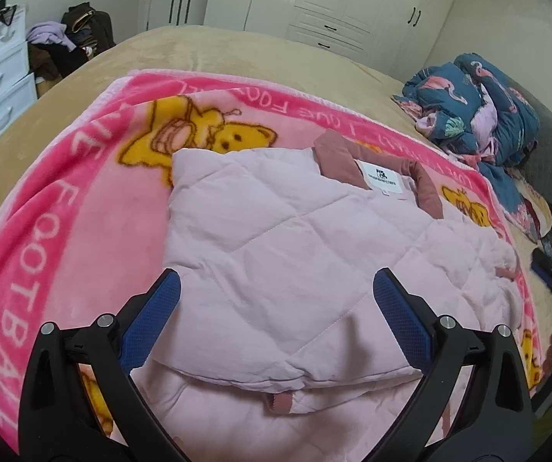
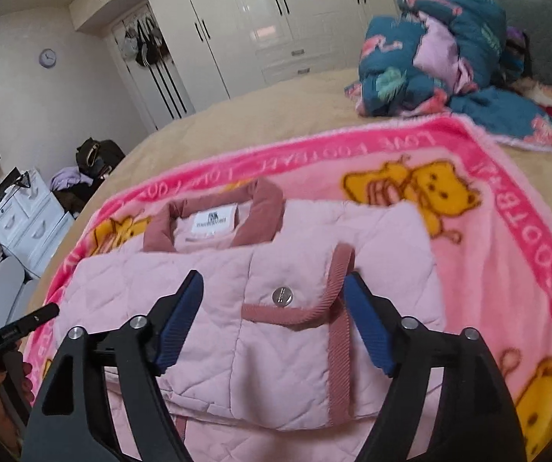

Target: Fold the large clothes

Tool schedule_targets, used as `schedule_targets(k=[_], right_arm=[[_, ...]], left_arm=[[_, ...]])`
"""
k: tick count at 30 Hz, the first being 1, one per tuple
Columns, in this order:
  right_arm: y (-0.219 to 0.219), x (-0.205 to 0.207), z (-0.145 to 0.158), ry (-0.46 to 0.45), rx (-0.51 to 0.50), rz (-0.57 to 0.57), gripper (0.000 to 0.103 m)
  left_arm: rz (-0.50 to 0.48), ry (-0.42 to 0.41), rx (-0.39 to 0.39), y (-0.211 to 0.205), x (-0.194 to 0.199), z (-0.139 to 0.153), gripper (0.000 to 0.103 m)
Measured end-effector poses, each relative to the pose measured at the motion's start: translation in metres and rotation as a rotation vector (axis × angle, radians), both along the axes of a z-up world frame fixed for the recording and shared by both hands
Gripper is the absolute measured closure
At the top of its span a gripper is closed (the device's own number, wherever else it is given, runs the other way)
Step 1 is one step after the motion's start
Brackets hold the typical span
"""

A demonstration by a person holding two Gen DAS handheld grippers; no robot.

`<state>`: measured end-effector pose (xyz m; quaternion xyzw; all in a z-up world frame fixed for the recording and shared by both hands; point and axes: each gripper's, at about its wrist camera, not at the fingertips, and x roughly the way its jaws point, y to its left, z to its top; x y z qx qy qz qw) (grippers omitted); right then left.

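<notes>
Jacket (image 1: pixel 276 231): one pink quilted jacket with a dusty-rose collar lies on the pink cartoon blanket (image 1: pixel 64 200), which is spread over the tan bed (image 1: pixel 218 50). The jacket's sides appear turned in, and its lower part appears brought up over the body, so that a pocket flap with a snap button (image 2: pixel 282 295) faces up in the right wrist view. Judged from this, the folding is well advanced; what remains is probably a final squaring or a further halving, and moving the bundle aside.

Left hand-held gripper (image 1: pixel 276 308): jaws stand wide, one finger either side of the folded edge, pads clear of the fabric. Nothing is held.

Right hand-held gripper (image 2: pixel 274 323): jaws stand wide above the pocket area, with the cloth between them but not pinched. Nothing is held.

Count:
- Jackets being folded: one.
- Hand-held grippers: two.
- Blankets under the jacket: one.
- Bundled blue flamingo-print quilt (image 2: pixel 430 50): one, near the head of the bed, well apart from the jacket.
- White wardrobe (image 2: pixel 276 19) along the far wall: one.
- White drawer unit (image 2: pixel 25 223) beside the bed: one.
</notes>
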<state>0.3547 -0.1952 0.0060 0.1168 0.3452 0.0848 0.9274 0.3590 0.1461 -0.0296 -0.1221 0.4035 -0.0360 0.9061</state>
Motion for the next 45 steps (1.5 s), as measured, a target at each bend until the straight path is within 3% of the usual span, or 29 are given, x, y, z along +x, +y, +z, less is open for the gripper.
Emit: schedule_targets(k=[4,6,11,22,28,32,38,45], right_arm=[[0.013,-0.009,0.009,-0.046,-0.045,0.035,0.025],[0.023,-0.012,0.011,-0.059,-0.066,0.068,0.025],[0.050,-0.012,0.009,-0.053,-0.074,0.140,0.024],[0.109,0.009,-0.007,0.041,-0.143,0.259,0.022],[0.121,0.041,-0.063,0.227,-0.235,0.255,0.020],[0.128,0.042,-0.083,0.203,-0.284,0.244,0.016],[0.129,0.041,-0.084,0.193,-0.305,0.237,0.016],[0.115,0.029,-0.066,0.176,-0.200,0.211,0.014]], left_arm=[[-0.033,0.014,0.015,-0.009,0.000,-0.008,0.010],[-0.042,0.016,0.028,-0.013,0.000,-0.012,0.031],[-0.064,0.067,0.074,-0.018,0.003,-0.029,0.040],[-0.074,0.101,0.027,-0.010,0.003,-0.050,0.039],[-0.073,0.100,0.020,-0.009,0.003,-0.049,0.039],[-0.072,0.100,0.019,-0.009,0.003,-0.048,0.039],[-0.067,0.106,0.008,-0.008,0.001,-0.044,0.040],[-0.079,0.102,-0.002,-0.013,-0.005,-0.029,0.026]])
